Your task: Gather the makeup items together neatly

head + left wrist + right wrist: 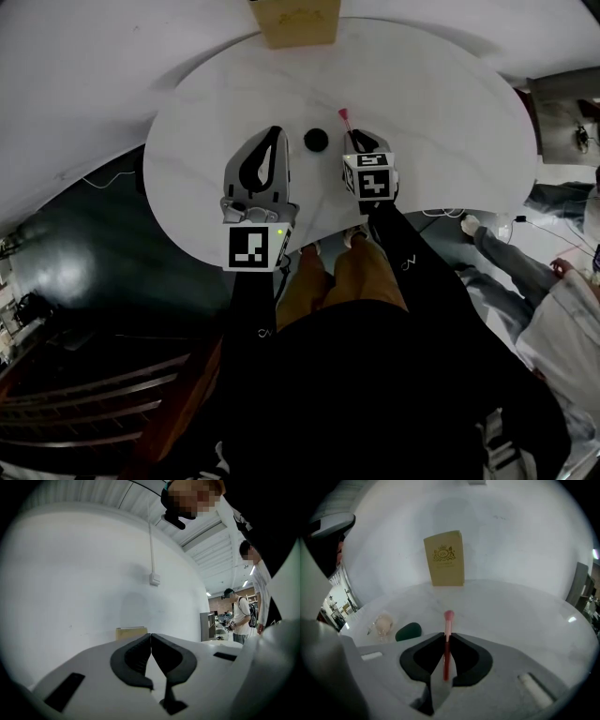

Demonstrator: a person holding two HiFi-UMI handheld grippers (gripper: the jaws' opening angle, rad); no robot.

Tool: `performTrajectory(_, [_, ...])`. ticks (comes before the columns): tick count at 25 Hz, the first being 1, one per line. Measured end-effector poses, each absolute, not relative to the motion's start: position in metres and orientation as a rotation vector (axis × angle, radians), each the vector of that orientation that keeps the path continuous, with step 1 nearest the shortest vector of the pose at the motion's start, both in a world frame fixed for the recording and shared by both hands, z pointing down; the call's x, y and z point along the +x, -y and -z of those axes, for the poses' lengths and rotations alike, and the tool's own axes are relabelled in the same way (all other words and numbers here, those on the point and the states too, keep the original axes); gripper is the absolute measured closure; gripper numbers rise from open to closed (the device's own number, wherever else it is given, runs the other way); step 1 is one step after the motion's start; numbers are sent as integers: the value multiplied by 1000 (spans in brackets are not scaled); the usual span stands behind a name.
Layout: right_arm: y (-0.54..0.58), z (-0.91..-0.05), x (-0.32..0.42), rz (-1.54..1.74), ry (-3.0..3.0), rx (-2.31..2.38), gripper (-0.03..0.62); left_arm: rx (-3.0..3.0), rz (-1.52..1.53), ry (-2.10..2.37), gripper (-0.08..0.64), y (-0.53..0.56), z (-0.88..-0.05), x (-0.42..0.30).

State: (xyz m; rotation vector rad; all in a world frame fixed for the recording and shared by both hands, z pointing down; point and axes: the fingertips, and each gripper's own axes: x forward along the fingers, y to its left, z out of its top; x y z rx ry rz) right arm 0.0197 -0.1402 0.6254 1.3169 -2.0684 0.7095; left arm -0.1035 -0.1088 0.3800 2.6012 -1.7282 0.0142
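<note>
My right gripper (pixel 447 636) is shut on a slim red makeup brush (pixel 448 623), whose pink tip sticks out past the jaws above the round white table (pixel 525 616). In the head view that brush (pixel 344 116) pokes forward from the right gripper (pixel 355 139). Just left of it lies a dark round makeup item (pixel 316 140), seen as a dark green puff (pixel 408 631) in the right gripper view. A pale, clear-wrapped item (pixel 383 624) lies further left. My left gripper (pixel 150 637) is shut with nothing between its pads and points level over the table (pixel 441 122); it shows at the left (pixel 274 133).
A tan cardboard box (pixel 298 23) stands upright at the table's far edge against the white wall, also seen as the box (pixel 445 558) and the box (pixel 131 633). People stand in the background at the right (pixel 240 616). A person's legs and cables lie on the floor at the right (pixel 506 258).
</note>
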Motion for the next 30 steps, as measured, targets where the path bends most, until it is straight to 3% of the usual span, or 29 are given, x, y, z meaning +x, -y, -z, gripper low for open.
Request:
performTrajectory(9, [138,-616,18,-714,2101,1300,508,2608,-45,1746,551,103,-382,-117])
performTrajectory(14, [147,-527,15,-497,2317,1324,508,2580,-5,1759,551,105,-370,-117])
performTrajectory(20, [147,-392,2,-6,2542,1325,511,2625,-54,1774,551,114,-350,-116])
performTrajectory(22, [142,-359,3,81,2601,1348,538,2601,-101,1808,551,116,-343,-119])
performTrajectory(23, [139,-346,4,108,2627,1358,588,2587,-112,1820,551,118,-339,-119])
performTrajectory(30, [122,-284,-4,279,2838,1353,588,2654,-58,1803,551,115,-307,-110])
